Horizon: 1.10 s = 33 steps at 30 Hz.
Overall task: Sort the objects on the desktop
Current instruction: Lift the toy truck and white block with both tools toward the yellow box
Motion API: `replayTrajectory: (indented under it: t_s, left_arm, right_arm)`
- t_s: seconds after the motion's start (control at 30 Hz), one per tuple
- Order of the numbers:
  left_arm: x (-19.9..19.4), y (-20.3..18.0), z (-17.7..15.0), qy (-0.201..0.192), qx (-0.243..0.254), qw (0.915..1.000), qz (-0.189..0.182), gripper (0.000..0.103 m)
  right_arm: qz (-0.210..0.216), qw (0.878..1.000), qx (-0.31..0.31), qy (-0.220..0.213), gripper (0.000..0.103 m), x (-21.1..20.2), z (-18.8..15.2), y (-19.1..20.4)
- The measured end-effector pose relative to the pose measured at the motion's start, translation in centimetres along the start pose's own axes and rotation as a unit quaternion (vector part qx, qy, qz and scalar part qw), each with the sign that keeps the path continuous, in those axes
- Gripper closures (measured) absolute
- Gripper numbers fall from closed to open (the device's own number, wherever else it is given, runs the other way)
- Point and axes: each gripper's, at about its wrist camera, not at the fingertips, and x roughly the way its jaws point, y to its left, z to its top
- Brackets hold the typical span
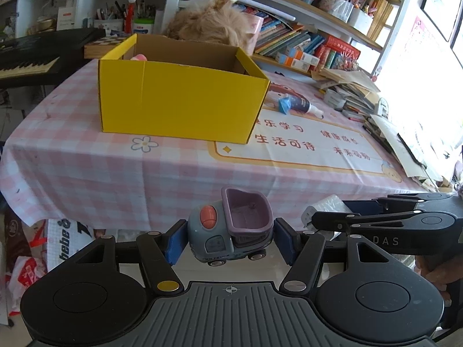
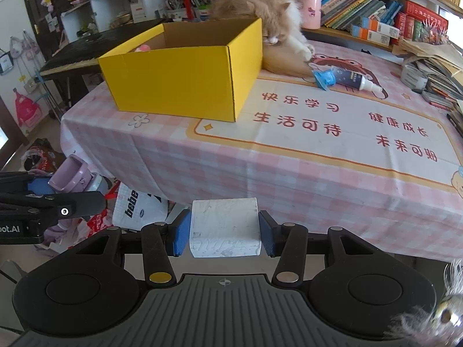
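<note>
Grippers both loaded off the table's near edge: left gripper clamps toy truck, right gripper pinches white block; yellow box, near the far-left corner, probably receives them.

Inside the yellow box, only the top of a pink thing shows above the near wall, so what it is cannot be told. The box hides the lower body of the cat. The keyboard runs off the left edge. The label on the spray bottle is too small to read. A furry thing at the bottom right corner is blurred and cut off.
</note>
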Motion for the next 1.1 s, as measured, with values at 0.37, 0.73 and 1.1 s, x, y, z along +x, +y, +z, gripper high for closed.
replayTrajectory:
  t_s: [0.37, 0.73, 1.1]
  left_arm:
    - [-0.2, -0.1, -0.1, -0.007, 0.004, 1.0000, -0.005, 0.039]
    - [-0.8, 0.9, -0.2, -0.019, -0.018, 0.9997, 0.000, 0.039]
    - [-1.1, 2.9, 0.2, -0.028, -0.039, 0.9988, 0.014, 0.039]
  right_arm:
    - [-0.003, 1.000, -0.004, -0.005, 0.057, -0.4, 0.1, 0.2]
    - [0.012, 1.000, 0.001, 0.004, 0.057, -0.2, 0.7, 0.6]
    - [0.033, 0.999, -0.037, -0.014, 0.057, -0.8, 2.7, 3.7]
